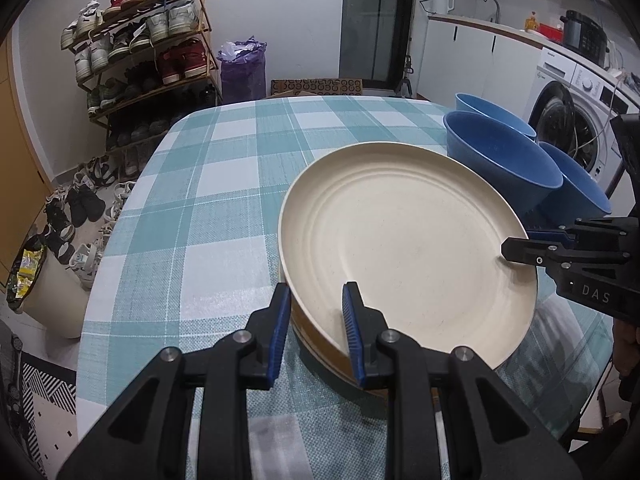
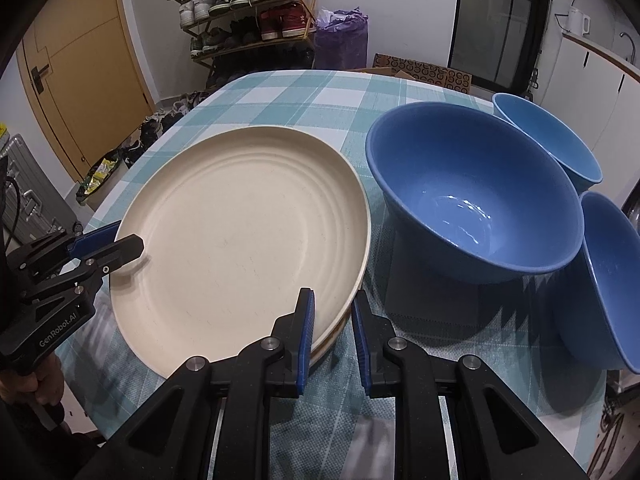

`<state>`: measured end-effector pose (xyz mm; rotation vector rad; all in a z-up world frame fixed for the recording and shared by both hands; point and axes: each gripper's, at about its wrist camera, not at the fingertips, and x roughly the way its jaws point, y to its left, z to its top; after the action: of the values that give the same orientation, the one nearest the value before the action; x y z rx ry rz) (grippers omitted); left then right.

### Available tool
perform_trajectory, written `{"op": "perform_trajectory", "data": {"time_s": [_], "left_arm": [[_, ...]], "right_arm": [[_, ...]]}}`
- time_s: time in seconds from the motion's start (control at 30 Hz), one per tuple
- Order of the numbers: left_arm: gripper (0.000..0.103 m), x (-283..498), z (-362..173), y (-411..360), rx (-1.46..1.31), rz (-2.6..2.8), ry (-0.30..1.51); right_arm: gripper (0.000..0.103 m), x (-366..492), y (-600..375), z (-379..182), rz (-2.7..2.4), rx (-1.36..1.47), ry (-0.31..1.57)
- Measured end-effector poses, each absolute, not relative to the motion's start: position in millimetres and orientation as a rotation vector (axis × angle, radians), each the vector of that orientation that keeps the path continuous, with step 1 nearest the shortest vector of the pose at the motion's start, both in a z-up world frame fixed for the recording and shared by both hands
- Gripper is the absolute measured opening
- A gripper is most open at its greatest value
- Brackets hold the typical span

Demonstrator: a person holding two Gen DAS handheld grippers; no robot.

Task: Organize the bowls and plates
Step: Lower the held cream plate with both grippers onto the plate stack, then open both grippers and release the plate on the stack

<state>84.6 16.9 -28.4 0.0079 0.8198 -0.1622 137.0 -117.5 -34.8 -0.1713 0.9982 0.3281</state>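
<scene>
Right up close, the left gripper [image 1: 316, 320] has its blue-padded fingers either side of the near rim of the cream plate [image 1: 400, 236], one pad outside the edge and one over the plate's inner face; there's a gap between pads and rim, so the jaws stand partly spread, not clamped. Across the plate, the right gripper [image 2: 332, 332] straddles the opposite rim the same way, its jaws narrowly parted with the plate's edge sitting in the slot, though whether the pads actually touch it I cannot tell. That cream plate sits tilted on top of a second plate [image 1: 320, 344] of the same tone, whose edge peeks out underneath, and the pair rests on the teal-and-white checked tablecloth [image 1: 208, 208] towards the near side of the table. Just beside the plates, a large blue bowl [image 2: 472, 192] stands upright. Flanking it are two more blue bowls, one [image 2: 612, 280] leaning on its side nearer the table edge and one [image 2: 548, 140] behind, both pressed close to the big one. Further back, past the table, a shoe rack [image 1: 144, 48] packed with sneakers stands against the wall, a purple bag [image 1: 243, 68] next to it, and a washing machine [image 1: 576, 120] off to the far right.
</scene>
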Motion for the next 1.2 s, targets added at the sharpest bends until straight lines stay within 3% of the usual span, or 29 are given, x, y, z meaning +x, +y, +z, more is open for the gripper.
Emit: {"op": "perform_trajectory", "data": {"time_s": [0.4, 0.77, 0.83, 1.07, 1.2], "left_arm": [[0.025, 84.8, -37.2, 8.8, 0.082, -0.161, 0.86], [0.043, 85.1, -39.3, 6.8, 0.092, -0.169, 0.879], [0.048, 84.3, -37.8, 7.5, 0.083, -0.177, 0.871], [0.05, 83.8, -33.8, 10.8, 0.05, -0.187, 0.859], [0.053, 84.5, -29.4, 16.2, 0.007, -0.192, 0.848]], "right_arm": [[0.021, 136.6, -108.1, -43.5, 0.31, -0.232, 1.003], [0.03, 134.8, -101.6, -49.5, 0.305, -0.289, 0.982], [0.035, 134.1, -101.5, -49.6, 0.318, -0.285, 0.979], [0.052, 131.9, -104.7, -45.5, 0.38, -0.244, 0.972], [0.071, 126.8, -105.4, -36.4, 0.409, -0.227, 0.945]]}}
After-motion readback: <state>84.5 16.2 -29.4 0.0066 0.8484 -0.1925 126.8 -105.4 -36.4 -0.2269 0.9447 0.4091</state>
